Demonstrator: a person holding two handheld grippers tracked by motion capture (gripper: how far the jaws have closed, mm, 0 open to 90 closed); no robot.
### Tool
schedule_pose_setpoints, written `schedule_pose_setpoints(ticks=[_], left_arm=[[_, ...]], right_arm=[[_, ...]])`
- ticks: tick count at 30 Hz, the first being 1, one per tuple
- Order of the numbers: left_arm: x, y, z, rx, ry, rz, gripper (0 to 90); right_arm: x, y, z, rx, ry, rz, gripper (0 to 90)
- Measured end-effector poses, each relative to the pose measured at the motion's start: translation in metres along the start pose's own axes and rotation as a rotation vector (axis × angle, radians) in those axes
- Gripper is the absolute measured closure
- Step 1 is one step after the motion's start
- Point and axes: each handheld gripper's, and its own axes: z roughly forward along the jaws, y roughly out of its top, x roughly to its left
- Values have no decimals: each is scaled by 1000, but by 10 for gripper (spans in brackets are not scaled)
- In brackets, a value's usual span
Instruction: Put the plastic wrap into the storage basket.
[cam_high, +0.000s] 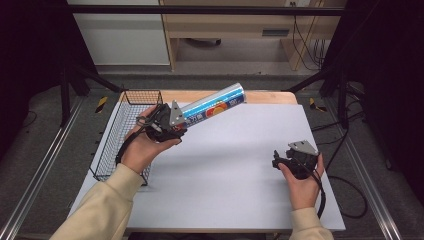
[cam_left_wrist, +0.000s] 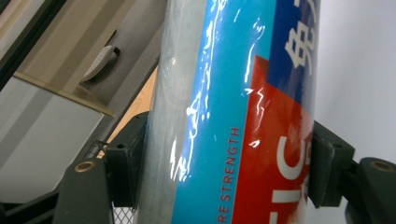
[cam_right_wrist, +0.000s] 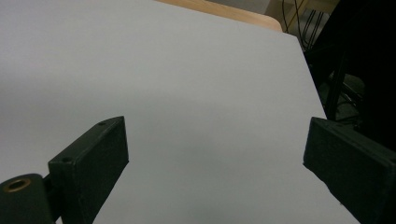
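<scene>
Tube (cam_high: 215, 106) clamped between left tongs (cam_high: 176, 119), slanting up over table (cam_high: 240, 165)

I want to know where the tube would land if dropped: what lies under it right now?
Under the raised tube, clamped in the left tool, lies the bare grey mat, with the wire basket off to its side. The mat directly beneath the hand and tool is covered from view.
</scene>
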Motion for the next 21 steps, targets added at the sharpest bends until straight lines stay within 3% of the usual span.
schedule_pose_setpoints(ticks=[6,11,21], left_arm=[[6,2,0,24,25,-42,290],[8,1,-5,73,66,-84,292],[1,-11,-38,159,149,-118,293]], right_arm=[[-1,-1,-1,5,15,6,70],[-3,-1,-4,-12,-6,7,69],[1,-1,-11,-16,4,7,69]])
